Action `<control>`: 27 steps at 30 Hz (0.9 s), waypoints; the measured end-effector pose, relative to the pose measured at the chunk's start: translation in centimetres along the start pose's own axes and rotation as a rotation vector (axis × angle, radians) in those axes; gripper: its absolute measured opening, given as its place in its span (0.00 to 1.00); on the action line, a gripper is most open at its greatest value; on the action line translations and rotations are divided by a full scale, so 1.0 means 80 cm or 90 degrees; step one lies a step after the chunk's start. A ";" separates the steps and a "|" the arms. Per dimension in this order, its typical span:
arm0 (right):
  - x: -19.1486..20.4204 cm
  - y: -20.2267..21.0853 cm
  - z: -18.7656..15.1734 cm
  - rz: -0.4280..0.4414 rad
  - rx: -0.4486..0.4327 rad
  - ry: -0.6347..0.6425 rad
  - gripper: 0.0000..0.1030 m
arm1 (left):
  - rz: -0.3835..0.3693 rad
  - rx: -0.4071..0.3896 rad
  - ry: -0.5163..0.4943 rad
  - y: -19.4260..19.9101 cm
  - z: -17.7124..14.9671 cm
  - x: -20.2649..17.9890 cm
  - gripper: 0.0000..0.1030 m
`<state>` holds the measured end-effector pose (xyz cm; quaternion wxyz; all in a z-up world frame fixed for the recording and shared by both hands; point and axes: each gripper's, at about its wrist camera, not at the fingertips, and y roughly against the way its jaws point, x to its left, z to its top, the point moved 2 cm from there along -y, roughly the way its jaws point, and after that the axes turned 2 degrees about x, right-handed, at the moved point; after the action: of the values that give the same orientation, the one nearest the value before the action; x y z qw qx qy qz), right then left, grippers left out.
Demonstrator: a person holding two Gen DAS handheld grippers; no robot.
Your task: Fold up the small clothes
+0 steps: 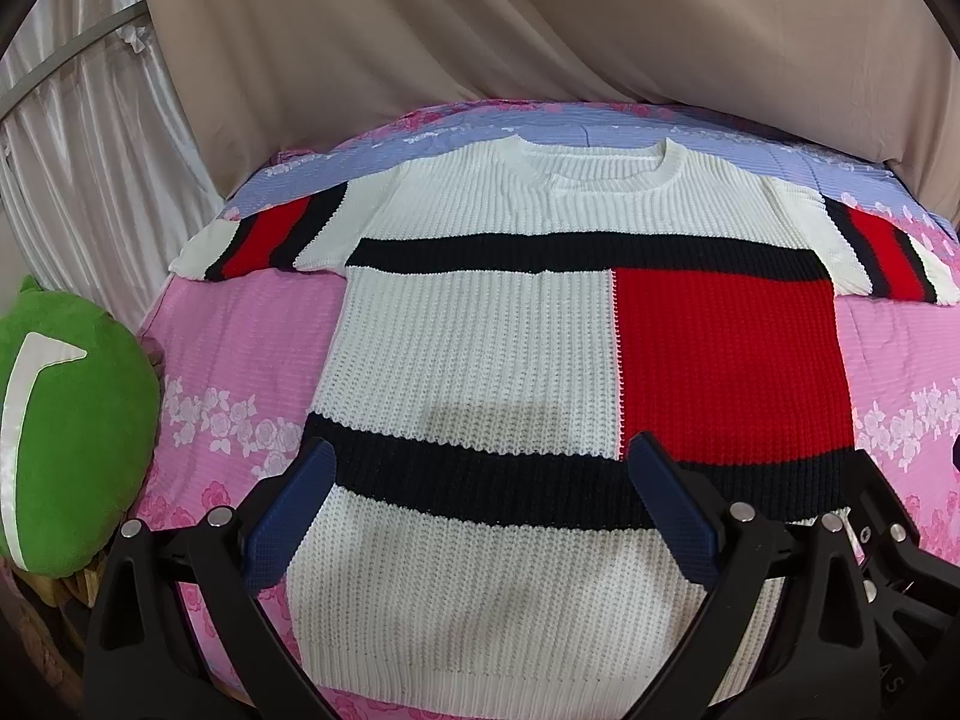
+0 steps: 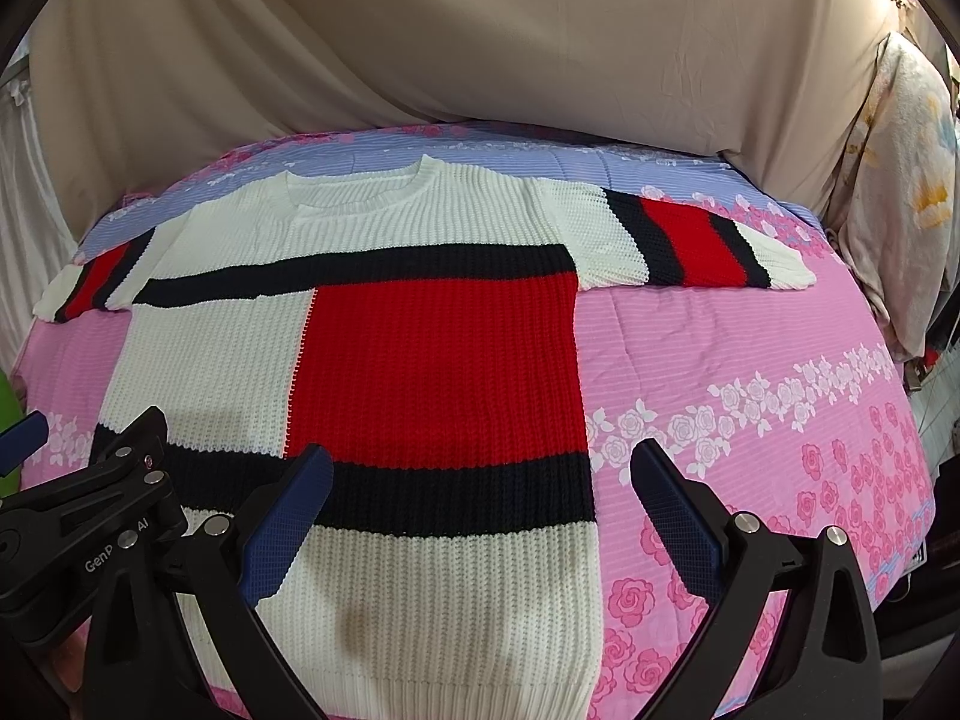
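- Knit sweater point(image 1: 480, 360) lies flat on pink flower blanket point(image 1: 240, 348), sleeves out, neck far away.
- Left gripper point(image 1: 480, 468) spread wide over bottom hem, holding nothing.
- Right gripper point(image 2: 480, 480) spread wide too, over sweater's right bottom edge.
- Green pillow point(image 1: 72, 432) at left.

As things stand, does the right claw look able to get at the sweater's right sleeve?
Probably yes. The right claw is open above the hem, and the right sleeve lies flat on the bedspread with nothing over or in front of it.
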<state>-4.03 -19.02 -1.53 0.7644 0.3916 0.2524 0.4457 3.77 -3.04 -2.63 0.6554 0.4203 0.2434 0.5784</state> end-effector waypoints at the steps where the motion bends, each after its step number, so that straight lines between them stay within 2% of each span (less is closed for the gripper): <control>1: -0.001 0.000 0.000 0.000 0.000 0.000 0.95 | 0.000 0.000 0.000 0.000 -0.001 0.000 0.93; 16: -0.002 -0.015 0.008 0.003 0.013 -0.001 0.95 | 0.001 0.011 0.000 -0.012 0.004 -0.003 0.92; 21: -0.006 -0.033 0.012 0.028 0.035 -0.008 0.95 | -0.015 0.027 0.012 -0.022 0.009 -0.002 0.93; 24: -0.029 -0.054 0.018 0.049 0.051 -0.036 0.95 | -0.031 0.038 0.033 -0.028 0.016 0.002 0.93; 27: -0.088 -0.081 0.035 0.030 0.053 -0.099 0.95 | -0.043 0.043 0.046 -0.036 0.024 0.003 0.93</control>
<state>-2.20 -28.16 -4.99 0.7543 0.4618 0.2015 0.4209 6.94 -3.27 -3.98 0.6509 0.4127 0.3001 0.5621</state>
